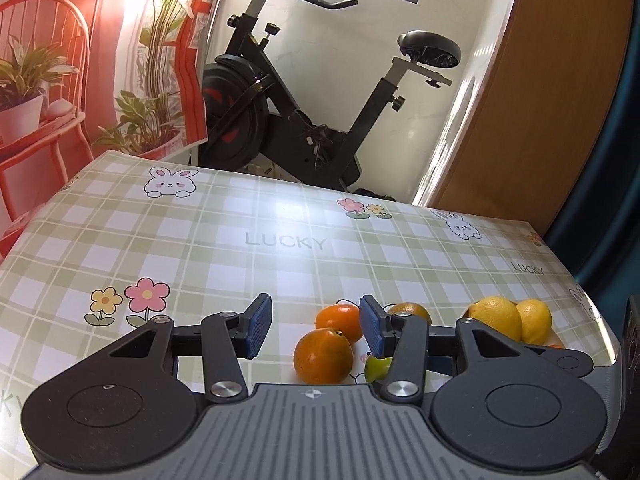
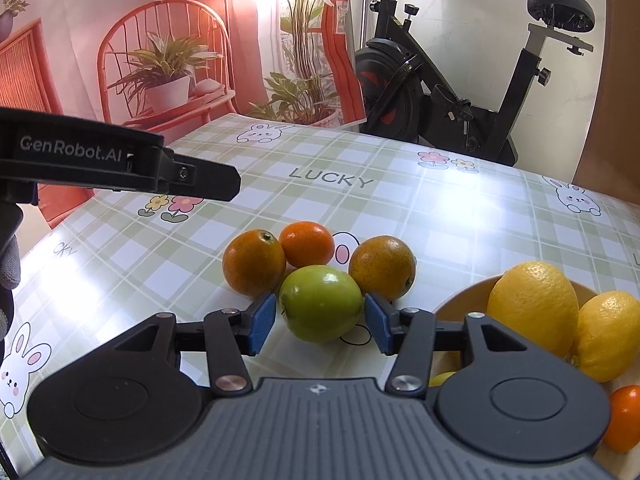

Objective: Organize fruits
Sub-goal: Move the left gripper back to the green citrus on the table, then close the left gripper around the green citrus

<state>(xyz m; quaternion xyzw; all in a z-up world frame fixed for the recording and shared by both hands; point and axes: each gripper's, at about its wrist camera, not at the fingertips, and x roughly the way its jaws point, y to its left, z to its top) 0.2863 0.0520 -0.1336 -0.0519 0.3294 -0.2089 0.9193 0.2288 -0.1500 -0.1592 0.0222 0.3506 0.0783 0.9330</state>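
In the right wrist view my right gripper (image 2: 320, 322) is open, its blue pads on either side of a green fruit (image 2: 321, 302) on the table; I cannot tell if they touch it. Behind it lie three oranges (image 2: 253, 261) (image 2: 306, 243) (image 2: 382, 265). A bowl (image 2: 460, 298) at right holds two lemons (image 2: 534, 306) and a small orange (image 2: 624, 416). My left gripper (image 1: 316, 326) is open and empty above the table, left of the oranges (image 1: 323, 356); it shows in the right wrist view (image 2: 208, 178).
The table wears a green plaid cloth (image 1: 240, 240) with rabbits and flowers. An exercise bike (image 1: 304, 92) stands beyond the far edge. A printed backdrop (image 1: 100, 60) stands at the back left, a wooden panel (image 1: 540, 100) at the right.
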